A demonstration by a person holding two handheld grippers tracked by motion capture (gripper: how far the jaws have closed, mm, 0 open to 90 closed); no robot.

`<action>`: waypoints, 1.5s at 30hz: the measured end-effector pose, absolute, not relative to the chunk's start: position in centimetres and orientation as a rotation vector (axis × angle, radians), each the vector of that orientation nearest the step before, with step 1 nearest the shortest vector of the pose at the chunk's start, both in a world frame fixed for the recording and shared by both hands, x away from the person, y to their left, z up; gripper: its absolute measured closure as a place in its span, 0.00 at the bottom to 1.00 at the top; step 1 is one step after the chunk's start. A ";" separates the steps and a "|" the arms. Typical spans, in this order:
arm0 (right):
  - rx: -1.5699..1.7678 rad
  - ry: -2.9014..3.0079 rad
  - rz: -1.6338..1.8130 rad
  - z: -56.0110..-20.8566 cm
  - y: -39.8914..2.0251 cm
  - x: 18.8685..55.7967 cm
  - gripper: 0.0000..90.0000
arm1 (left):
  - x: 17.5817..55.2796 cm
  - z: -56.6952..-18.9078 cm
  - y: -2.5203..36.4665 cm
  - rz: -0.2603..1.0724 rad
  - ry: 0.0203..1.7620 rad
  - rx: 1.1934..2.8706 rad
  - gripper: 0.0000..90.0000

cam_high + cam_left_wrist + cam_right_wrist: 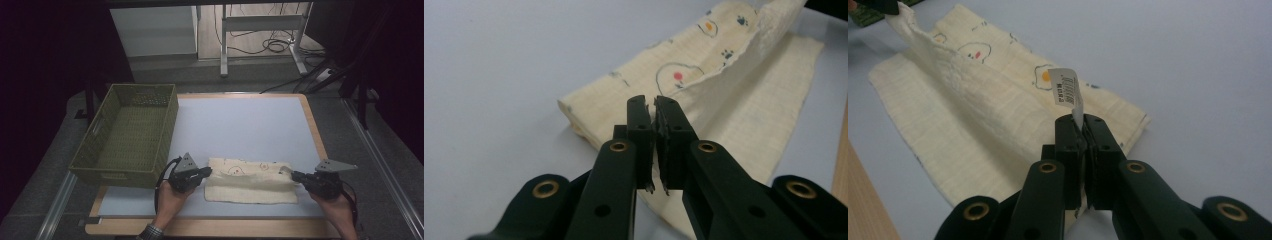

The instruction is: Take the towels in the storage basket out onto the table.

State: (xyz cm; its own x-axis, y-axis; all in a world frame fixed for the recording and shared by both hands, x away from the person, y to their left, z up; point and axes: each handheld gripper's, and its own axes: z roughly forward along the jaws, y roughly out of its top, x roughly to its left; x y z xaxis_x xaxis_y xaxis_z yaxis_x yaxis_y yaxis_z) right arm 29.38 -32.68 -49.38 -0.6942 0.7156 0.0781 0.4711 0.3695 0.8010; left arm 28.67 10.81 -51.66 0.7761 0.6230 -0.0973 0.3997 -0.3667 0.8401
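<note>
High view: pinching opposite ends of the cream cloth [250, 181] on the bench [240, 125], left claw [206, 172] and right claw [294, 175] lifting one edge, probably for folding. Left gripper view: clamping a corner. Right gripper view: gripping beside the tag [1068, 86].

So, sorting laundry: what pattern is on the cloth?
Cream cloth with small egg and paw prints; clearest in left gripper view.

Both forearms come in from the bottom of the high view, hands apart. The left gripper [207, 172] points right, jaws clamped together. The right gripper [295, 175] points left toward it, jaws likewise clamped.
</note>
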 end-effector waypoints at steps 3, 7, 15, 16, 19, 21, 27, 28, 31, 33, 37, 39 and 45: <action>1.054 2.361 1.235 -49.9 -32.7 28.8 0.95 | 28.1 -52.1 10.7 0.273 0.754 2.013 0.95; 1.061 2.375 1.231 -50.5 -32.9 28.0 0.94 | 27.2 -52.6 10.5 0.255 0.739 2.022 0.95; 1.087 2.374 1.231 -50.8 -33.7 26.7 0.77 | 26.1 -52.8 11.6 0.204 0.756 2.001 0.68; 1.094 2.360 1.231 -50.4 -34.1 26.5 0.76 | 26.1 -52.7 11.8 0.218 0.762 2.000 0.62; 1.106 2.338 1.228 -49.7 -34.9 26.2 0.73 | 26.5 -52.2 12.1 0.244 0.785 1.985 0.53; 1.117 2.330 1.216 -49.4 -35.4 26.2 0.72 | 26.8 -52.1 12.1 0.253 0.801 1.983 0.48; 1.151 2.312 1.199 -49.1 -36.2 26.8 0.69 | 28.0 -52.2 11.4 0.263 0.829 2.003 0.38; 1.155 2.308 1.191 -48.9 -36.3 26.9 0.69 | 28.1 -52.2 11.3 0.265 0.831 2.004 0.37; 1.160 2.294 1.197 -48.5 -36.5 27.2 0.69 | 28.7 -52.3 11.2 0.274 0.845 2.004 0.35; 1.163 2.294 1.198 -48.4 -36.5 27.4 0.69 | 29.1 -52.3 11.1 0.277 0.855 2.007 0.34; 1.171 2.310 1.208 -48.6 -35.9 28.5 0.69 | 29.8 -52.6 10.8 0.283 0.868 2.011 0.34; 1.175 2.320 1.198 -48.8 -35.4 29.3 0.69 | 30.1 -52.8 10.7 0.283 0.876 2.012 0.34; 1.167 2.358 1.165 -49.8 -33.2 32.2 0.72 | 30.9 -53.7 10.3 0.315 0.907 2.045 0.33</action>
